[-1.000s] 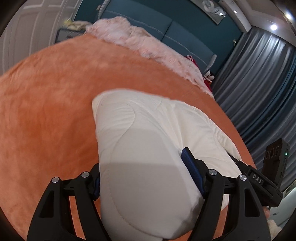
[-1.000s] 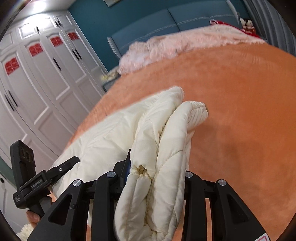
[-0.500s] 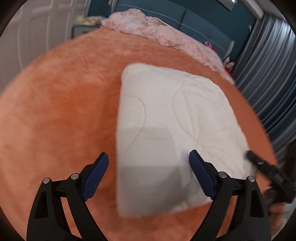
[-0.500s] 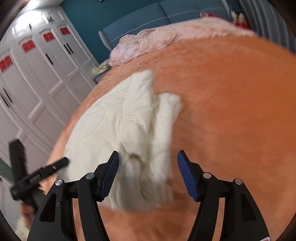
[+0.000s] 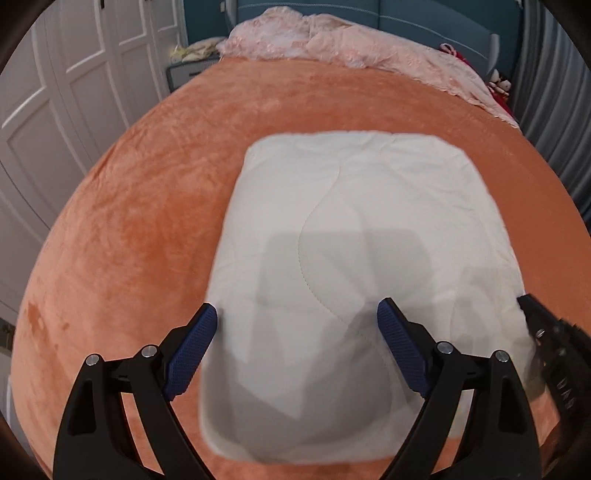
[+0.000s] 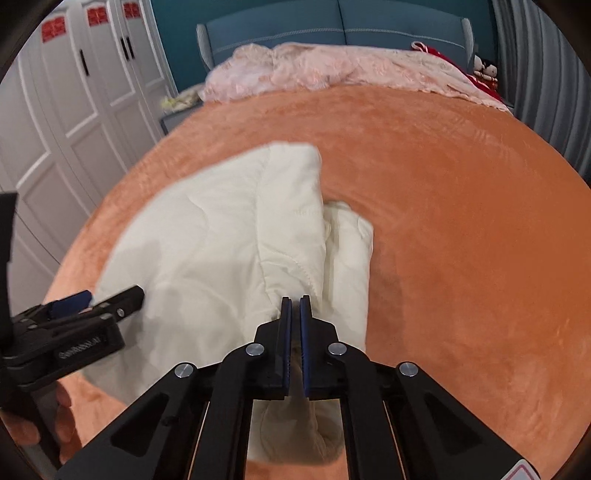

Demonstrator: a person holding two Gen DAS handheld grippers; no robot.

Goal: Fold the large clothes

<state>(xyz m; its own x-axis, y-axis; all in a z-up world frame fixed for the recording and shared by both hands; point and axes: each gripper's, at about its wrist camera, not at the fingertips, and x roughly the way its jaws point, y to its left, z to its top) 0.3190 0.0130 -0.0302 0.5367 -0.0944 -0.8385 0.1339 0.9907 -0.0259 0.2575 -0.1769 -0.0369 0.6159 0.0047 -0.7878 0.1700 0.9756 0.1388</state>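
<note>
A cream quilted garment (image 5: 354,236) lies folded into a rough rectangle on the orange plush bedspread (image 5: 129,206). My left gripper (image 5: 297,332) is open, its blue pads (image 5: 192,347) spread above the garment's near edge, holding nothing. In the right wrist view the same garment (image 6: 221,236) lies with its stacked folded edges on the right side. My right gripper (image 6: 295,306) is shut, jaws together above the garment's near right edge, with no cloth visibly pinched between the tips. The left gripper also shows in the right wrist view (image 6: 103,306) at the left.
A pink lace blanket (image 6: 332,66) is heaped at the head of the bed against a blue headboard (image 6: 332,29). White wardrobe doors (image 6: 74,92) stand to the left, grey curtains (image 5: 554,92) to the right. The right gripper's edge (image 5: 554,350) shows in the left wrist view.
Both grippers let go of the garment, which dropped flat onto the bedspread. Both pulled back and up. The left stayed open; the right closed empty.
</note>
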